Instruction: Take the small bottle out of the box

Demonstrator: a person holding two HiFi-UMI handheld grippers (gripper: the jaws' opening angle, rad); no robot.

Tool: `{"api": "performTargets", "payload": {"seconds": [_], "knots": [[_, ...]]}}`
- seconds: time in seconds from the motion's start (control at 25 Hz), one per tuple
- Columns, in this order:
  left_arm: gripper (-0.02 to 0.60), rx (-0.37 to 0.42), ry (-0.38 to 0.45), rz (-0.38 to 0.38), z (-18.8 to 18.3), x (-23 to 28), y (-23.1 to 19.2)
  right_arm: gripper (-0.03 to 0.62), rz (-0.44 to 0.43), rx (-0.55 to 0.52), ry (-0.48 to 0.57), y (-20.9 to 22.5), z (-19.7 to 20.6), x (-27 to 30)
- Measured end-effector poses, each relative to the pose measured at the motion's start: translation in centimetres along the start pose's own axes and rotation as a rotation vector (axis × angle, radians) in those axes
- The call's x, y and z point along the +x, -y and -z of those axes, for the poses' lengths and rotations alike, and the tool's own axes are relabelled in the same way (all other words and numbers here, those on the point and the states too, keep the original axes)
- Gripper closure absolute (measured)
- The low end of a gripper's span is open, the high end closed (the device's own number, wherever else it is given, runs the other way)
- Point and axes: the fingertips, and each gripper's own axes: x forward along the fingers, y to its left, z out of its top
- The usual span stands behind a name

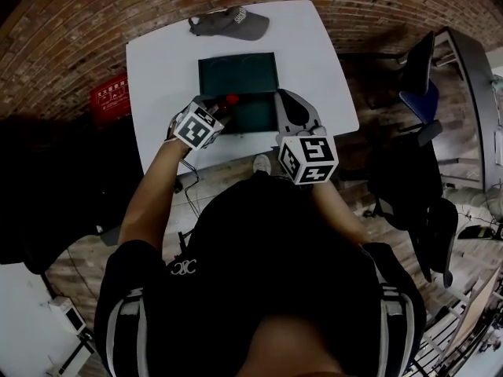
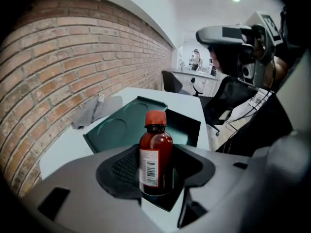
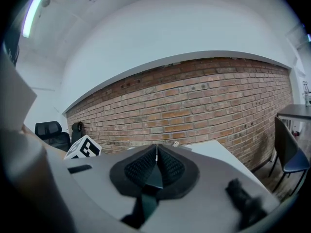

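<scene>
Amber red-capped bottle (image 2: 156, 152), pinched in the left tool (image 2: 155, 171), hangs over the open green box (image 1: 236, 75); right tool (image 3: 156, 160) clamps its wall.

Clamps bottle (image 2: 155, 152) upright in left tool (image 2: 155, 168); pinches box (image 1: 237, 56) wall in right tool (image 3: 156, 160), jaws nearly together. Stretches left arm (image 1: 145, 195) and right arm (image 1: 342, 206) forward.

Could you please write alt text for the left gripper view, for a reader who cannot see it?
The left gripper holds a red-capped brown bottle upright between its jaws. Behind it, an open green box lies on a white table beside a brick wall.
</scene>
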Motion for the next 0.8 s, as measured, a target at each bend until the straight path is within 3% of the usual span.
{"api": "performTargets", "payload": {"seconds": [0.36, 0.56, 0.72, 0.8], "knots": [[0.356, -0.126, 0.325, -0.193, -5.2, -7.9, -0.6, 0.563, -0.037, -0.008, 0.040, -3.5, -1.0, 1.6], [0.356, -0.195, 0.524, -0.339, -8.6, -12.8, -2.1, 0.563, -0.003, 0.006, 0.147, -4.0, -3.3, 1.9], [0.356, -0.226, 0.638, -0.469, -10.5, -16.7, -3.7, 0.565, -0.029, -0.023, 0.152, -5.0, -4.0, 3.0], [0.356, -0.245, 0.684, -0.571, -11.1, -18.6, -4.4, 0.565, -0.032, -0.030, 0.163, -5.1, -4.5, 3.3]]}}
